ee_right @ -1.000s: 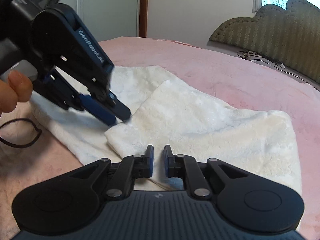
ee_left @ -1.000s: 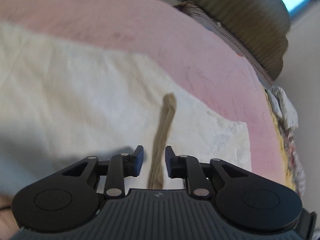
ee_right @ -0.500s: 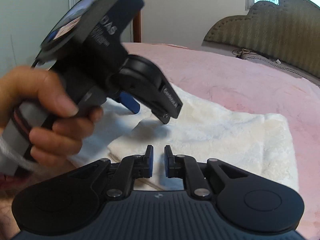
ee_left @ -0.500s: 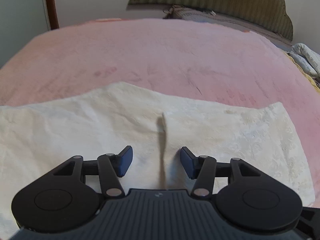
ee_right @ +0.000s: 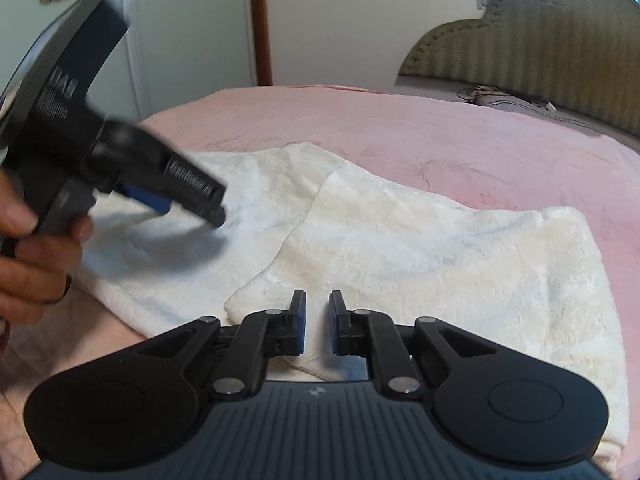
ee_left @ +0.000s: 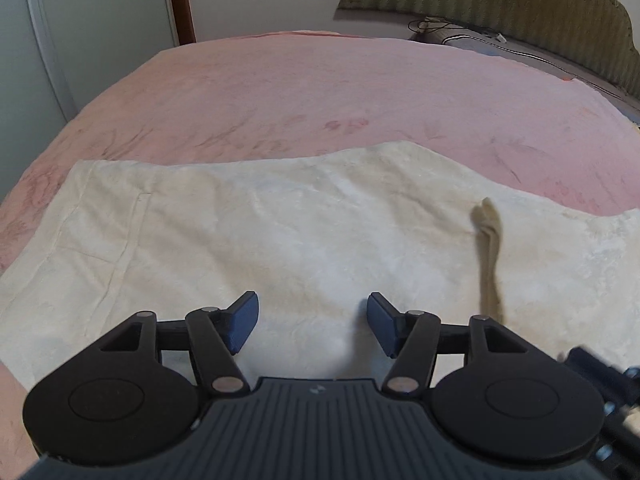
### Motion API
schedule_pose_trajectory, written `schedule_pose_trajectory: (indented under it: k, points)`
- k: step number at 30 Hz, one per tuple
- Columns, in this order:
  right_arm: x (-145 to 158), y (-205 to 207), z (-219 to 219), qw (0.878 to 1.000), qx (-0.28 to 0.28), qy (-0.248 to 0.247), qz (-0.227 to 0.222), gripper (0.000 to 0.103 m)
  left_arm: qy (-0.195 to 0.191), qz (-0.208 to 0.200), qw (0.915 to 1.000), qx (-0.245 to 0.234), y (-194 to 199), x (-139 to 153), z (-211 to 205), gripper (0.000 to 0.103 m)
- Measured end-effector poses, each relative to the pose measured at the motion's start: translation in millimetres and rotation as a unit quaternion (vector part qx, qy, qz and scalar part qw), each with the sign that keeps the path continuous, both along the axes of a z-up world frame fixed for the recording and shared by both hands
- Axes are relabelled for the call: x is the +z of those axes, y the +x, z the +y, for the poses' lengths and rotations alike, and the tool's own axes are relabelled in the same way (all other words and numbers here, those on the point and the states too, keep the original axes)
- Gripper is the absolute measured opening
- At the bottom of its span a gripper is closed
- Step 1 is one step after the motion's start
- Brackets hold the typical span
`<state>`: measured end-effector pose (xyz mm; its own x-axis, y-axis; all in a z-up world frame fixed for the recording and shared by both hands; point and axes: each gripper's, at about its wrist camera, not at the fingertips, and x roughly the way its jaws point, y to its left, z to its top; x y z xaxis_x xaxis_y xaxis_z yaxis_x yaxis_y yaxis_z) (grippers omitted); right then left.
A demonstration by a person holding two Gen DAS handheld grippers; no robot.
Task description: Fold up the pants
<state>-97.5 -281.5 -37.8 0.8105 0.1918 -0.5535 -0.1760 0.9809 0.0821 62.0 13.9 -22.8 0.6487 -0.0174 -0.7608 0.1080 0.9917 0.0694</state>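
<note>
White fleecy pants (ee_left: 304,232) lie spread on the pink bed, one part folded over another (ee_right: 420,248). A tan drawstring (ee_left: 490,256) lies on them, to the right of my left gripper (ee_left: 312,320). That gripper hovers just over the cloth; its jaws are opening wide and nothing is between them. In the right wrist view the left gripper (ee_right: 184,208) is blurred, held by a hand (ee_right: 32,240) at the left. My right gripper (ee_right: 317,320) stands at the near corner of the folded layer, its pads nearly together on the cloth's edge.
The pink bedspread (ee_left: 320,100) stretches beyond the pants. An olive padded headboard (ee_right: 540,60) stands at the back right, with cables (ee_left: 460,32) below it. A wardrobe door and brown door frame (ee_right: 262,20) stand behind the bed.
My left gripper opened and let the tan drawstring go, then swung left, so the string now lies to its right. My right gripper stayed still.
</note>
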Motion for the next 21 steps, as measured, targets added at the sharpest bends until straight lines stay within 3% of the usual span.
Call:
schedule_pose_trajectory:
  k: [4,10,15,16,18,20,21]
  points:
    - [4.8,0.8,-6.9,0.999,-0.033,0.007,-0.023,0.012,0.019,-0.013,0.9997,-0.005,-7.0,1.4,-0.2,0.070]
    - [-9.3,7.1,-11.7,0.998,-0.056,0.007,0.016,0.013,0.015,-0.011,0.9998,-0.002,-8.7,-2.2,5.3,0.076]
    - [-9.7,7.7,-9.9,0.998,-0.056,-0.007,0.018,0.016,0.021,-0.012,0.9997,-0.007,-13.5,-2.6,10.6,0.087]
    - [-8.2,7.4,-10.0,0.998,-0.058,-0.005,0.016,0.019,0.021,-0.014,0.9997,-0.007,-14.7,-2.6,11.9,0.090]
    - [-6.9,4.8,-8.9,0.998,-0.063,-0.008,0.007,0.048,0.023,-0.015,0.9996,-0.005,-14.9,-4.3,14.5,0.094]
    - [-7.2,2.6,-9.6,0.997,-0.076,-0.015,-0.001,0.064,0.019,-0.017,0.9997,-0.004,-16.1,-4.8,18.0,0.095]
    - [-7.4,1.9,-10.9,0.997,-0.073,-0.010,-0.002,0.062,0.019,-0.018,0.9996,-0.003,-16.6,-5.1,19.3,0.095]
